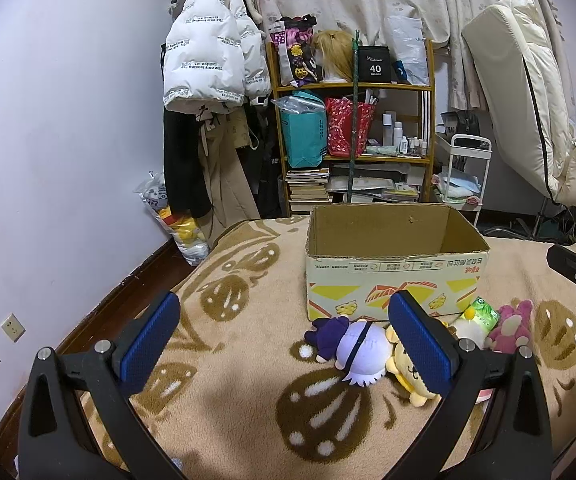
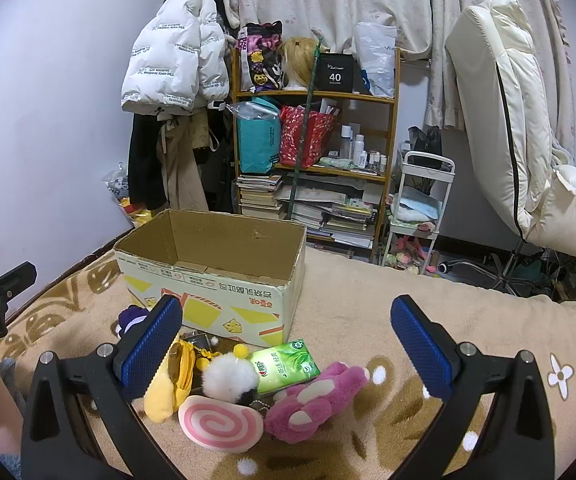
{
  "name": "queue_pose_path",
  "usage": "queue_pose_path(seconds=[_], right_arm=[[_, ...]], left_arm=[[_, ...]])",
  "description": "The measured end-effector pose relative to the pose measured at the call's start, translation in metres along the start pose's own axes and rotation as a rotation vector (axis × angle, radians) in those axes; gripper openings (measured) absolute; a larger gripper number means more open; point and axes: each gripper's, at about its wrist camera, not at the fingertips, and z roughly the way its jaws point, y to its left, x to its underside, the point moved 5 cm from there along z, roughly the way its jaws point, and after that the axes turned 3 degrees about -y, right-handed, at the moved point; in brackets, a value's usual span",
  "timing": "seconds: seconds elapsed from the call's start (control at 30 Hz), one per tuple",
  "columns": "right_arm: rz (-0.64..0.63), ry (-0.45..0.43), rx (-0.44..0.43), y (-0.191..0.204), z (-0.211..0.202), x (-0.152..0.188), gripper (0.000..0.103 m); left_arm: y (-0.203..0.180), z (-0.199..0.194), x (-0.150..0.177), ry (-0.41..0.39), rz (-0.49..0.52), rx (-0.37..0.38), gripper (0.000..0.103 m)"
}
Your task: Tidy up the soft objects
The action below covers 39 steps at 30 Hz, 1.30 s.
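Nearest item: pink-and-white spiral swirl cushion (image 2: 221,420) lay on the brown patterned fleece bed blanket (image 2: 428,320), directly below the right tongs (image 2: 288,354).
Right tongs: blue pads stood wide apart, holding nothing.
Left tongs (image 1: 284,346): pads wide apart, holding nothing.
Toy cluster: magenta plush bear (image 2: 316,400), white pompom (image 2: 230,376), yellow plush (image 2: 164,392) and green tissue pack (image 2: 284,364) lay touching, just before the open printed cardboard box (image 2: 212,280).
Handling: plush judged light, compressible, non-fragile; grip the bear mid-body.
View difference: left view alone showed the purple-hatted white-haired doll (image 1: 358,350) whole; right view alone showed the swirl cushion.
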Motion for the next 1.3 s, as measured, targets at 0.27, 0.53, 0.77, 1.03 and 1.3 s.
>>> queue_pose_path(seconds=[0.27,0.53,0.77,1.03,1.3], right_arm=[[0.001,-0.002,0.001,-0.0014,-0.0007,-0.0013,0.103],[0.0,-0.002,-0.002,-0.0013,-0.0005,-0.0013,0.103],[0.0,0.0,-0.001,0.0,-0.0015,-0.0014,0.103],[-0.004,-0.004,-0.001,-0.0006,-0.0017,-0.0026,0.103],[-0.002,0.002,-0.002,-0.0011,-0.0002,-0.0028,0.103]], left_arm=[[-0.0005,-0.0014,0.0023,-0.001,0.001,-0.004,0.103],[0.0019,0.0003,0.0056,0.0,0.002,-0.004,0.103],[0.0001,-0.0001,0.005,0.001,0.003,-0.004,0.103],[0.0003,0.0004,0.0051,0.002,0.004,-0.003,0.103],[0.0009,0.0008,0.0054,0.004,0.004,-0.003,0.103]])
